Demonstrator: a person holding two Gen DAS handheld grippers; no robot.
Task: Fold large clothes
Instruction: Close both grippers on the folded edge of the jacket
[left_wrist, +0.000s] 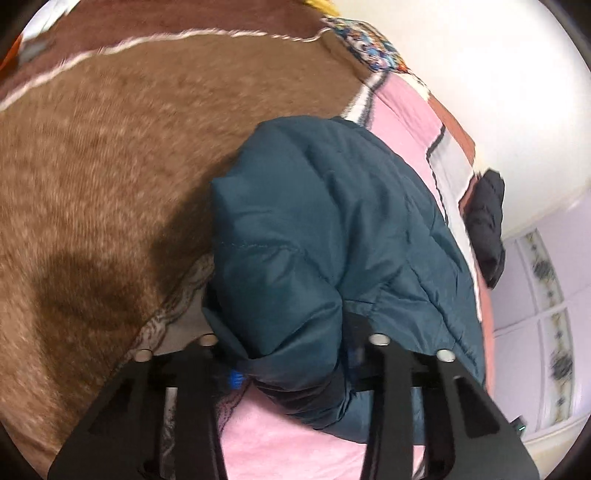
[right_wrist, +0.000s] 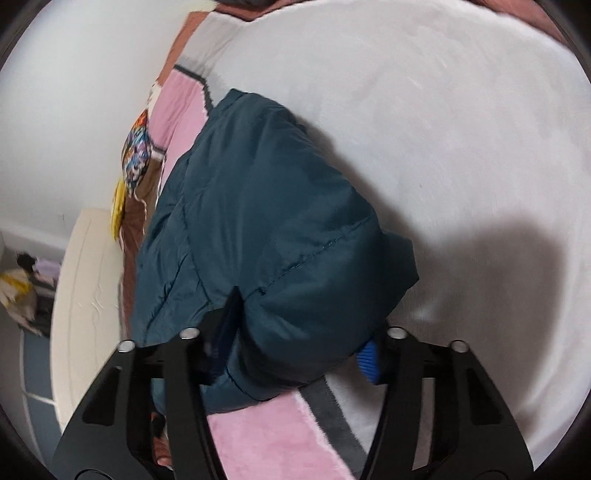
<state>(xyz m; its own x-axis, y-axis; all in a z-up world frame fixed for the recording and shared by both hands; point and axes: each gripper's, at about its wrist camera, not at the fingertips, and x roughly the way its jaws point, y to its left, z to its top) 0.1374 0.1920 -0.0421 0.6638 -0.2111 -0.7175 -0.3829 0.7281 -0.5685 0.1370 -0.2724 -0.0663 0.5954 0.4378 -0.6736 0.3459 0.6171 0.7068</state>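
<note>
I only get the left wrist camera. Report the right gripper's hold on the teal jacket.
Observer: The right gripper has a puffy fold of the teal jacket between its fingers, and both pads look pressed into it.
Operator: Now say what stands off to the side of the jacket there.
Observer: A cream panel stands to the jacket's left in the right wrist view, running up the frame.

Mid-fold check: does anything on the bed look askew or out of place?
Nothing alarming. The teal jacket lies as a puffy, uneven bundle, with each gripper closed on a bulging near end, left gripper, right gripper. A black garment hangs off the bed's edge.
</note>
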